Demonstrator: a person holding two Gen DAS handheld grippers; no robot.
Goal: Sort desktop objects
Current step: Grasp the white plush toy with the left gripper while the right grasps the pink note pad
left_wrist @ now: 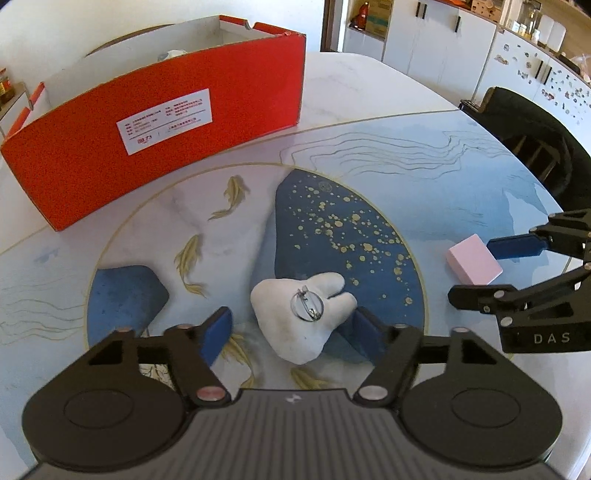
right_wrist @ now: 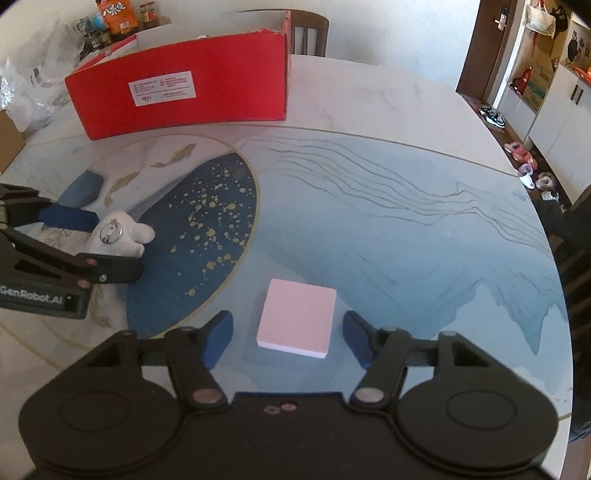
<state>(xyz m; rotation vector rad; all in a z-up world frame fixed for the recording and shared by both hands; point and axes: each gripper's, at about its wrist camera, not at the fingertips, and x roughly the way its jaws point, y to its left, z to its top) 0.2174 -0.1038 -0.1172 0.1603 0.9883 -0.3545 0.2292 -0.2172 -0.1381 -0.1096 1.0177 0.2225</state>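
Note:
A white tooth-shaped plush lies on the painted tabletop, with a round metal pin clasp on its upper side. My left gripper straddles it. A gap shows at the left blue pad, and the right pad is close to the plush, so the gripper is open. A pink square block lies flat between the blue pads of my right gripper, with a gap on each side, so this gripper is open too. The left wrist view shows the pink block at the right.
A long red cardboard box, open at the top, stands at the back of the table; it is also the red box in the right wrist view. Bags and snack packs lie behind it. A dark chair stands at the table's right edge.

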